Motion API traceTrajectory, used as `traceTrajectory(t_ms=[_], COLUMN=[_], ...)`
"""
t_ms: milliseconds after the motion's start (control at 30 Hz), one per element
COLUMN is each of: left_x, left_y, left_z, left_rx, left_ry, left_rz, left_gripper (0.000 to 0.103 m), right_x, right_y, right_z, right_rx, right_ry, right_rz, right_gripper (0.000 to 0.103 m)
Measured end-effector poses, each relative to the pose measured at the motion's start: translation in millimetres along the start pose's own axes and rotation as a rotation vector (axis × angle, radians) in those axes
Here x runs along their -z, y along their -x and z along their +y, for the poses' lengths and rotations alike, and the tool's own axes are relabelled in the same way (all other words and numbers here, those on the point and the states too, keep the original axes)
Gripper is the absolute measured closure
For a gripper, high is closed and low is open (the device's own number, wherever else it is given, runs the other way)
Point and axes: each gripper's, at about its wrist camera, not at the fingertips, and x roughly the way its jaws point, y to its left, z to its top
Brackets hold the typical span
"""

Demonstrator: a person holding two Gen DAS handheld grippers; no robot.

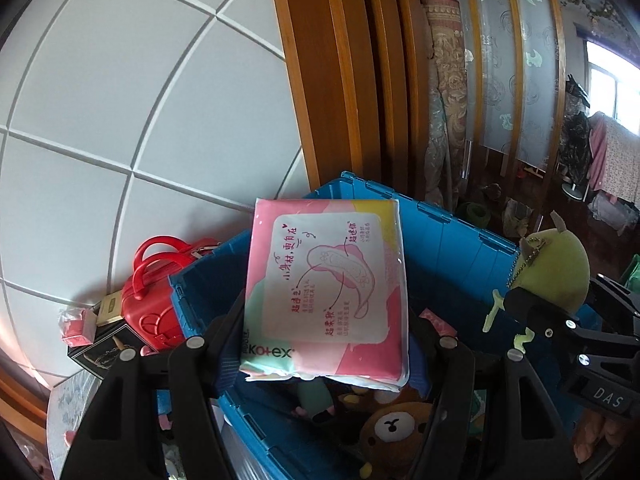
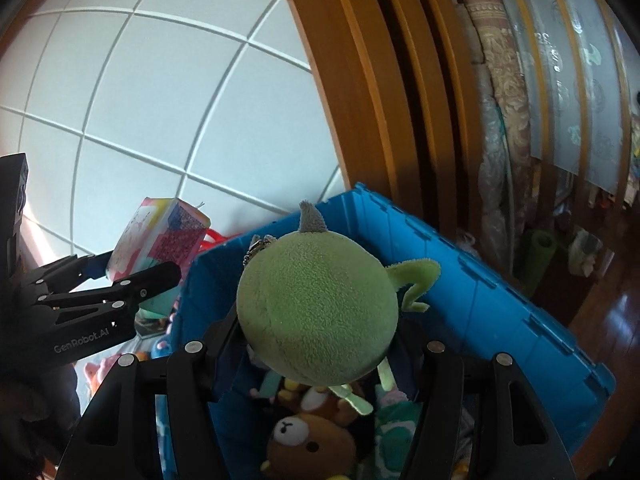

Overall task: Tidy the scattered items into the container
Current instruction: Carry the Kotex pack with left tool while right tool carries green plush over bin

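right gripper (image 2: 316, 344) grips a green plush (image 2: 316, 308) above the blue bin (image 2: 480, 280), bear plush (image 2: 308, 444) inside.

Crate (image 1: 452, 240): stood before the tiled wall (image 1: 120, 100), with the wooden door frame (image 1: 340, 80) behind its far corner.
Pad packet (image 1: 326, 300): was held between the left tongs (image 1: 326, 344), above the crate's near-left part.
Round plush (image 2: 316, 312): sat between the right tongs (image 2: 316, 350), over the crate's middle (to the right of the packet, seen from the left wrist).
Bear plush (image 2: 308, 444): lay inside the crate, below the round plush, among other soft toys.
Small case (image 1: 150, 300): stood outside the crate, against its left wall.
Padlock (image 1: 108, 310): rested just left of the case, on a flat box (image 1: 100, 352).
Rolled rug (image 2: 500, 120): leaned upright behind the crate, to the right of the door frame.
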Motion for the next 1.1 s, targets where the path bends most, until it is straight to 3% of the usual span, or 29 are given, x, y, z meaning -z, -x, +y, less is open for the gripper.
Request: traceTrajectory(t_ms=[267,667,767,800,833,867,900,1100], left_x=[-8,-18,-22,-23,-23,-24,-25,-20], left_y=[-36,-50,-50,-50,-50,-50,-48,-45], left_z=[-10,-3,1,3,4,4,5,24], left_rx=[0.007,0.005,0.027,0.039,0.043,0.035,0.020,-0.047], left_ry=[0.000,0.035,0.057,0.071,0.076,0.075,0.079,0.107], left_rz=[0.039,0.036,0.030,0.027,0.031,0.034,0.026,0.039], left_gripper=[0.038,0.038,0.038,0.036,0.026,0.007,0.000,0.000], right_x=[2,-12,-16,-17,-19,-21,-23,-29], right_y=[-19,-40,-42,-42,-40,-39,-36,-33], right_z=[-24,-29,-29,-30,-31,-32,-32,-34], right_rx=[0.044,0.065,0.061,0.057,0.058,0.057,0.060,0.071], right_ry=[-0.022,0.000,-0.007,-0.016,-0.024,-0.032,-0.036,-0.049], right_rz=[0.051,0.074,0.060,0.046,0.031,0.012,-0.005,-0.013], right_gripper=[0.042,0.041,0.035,0.023,0.000,0.001,0.000,0.000])
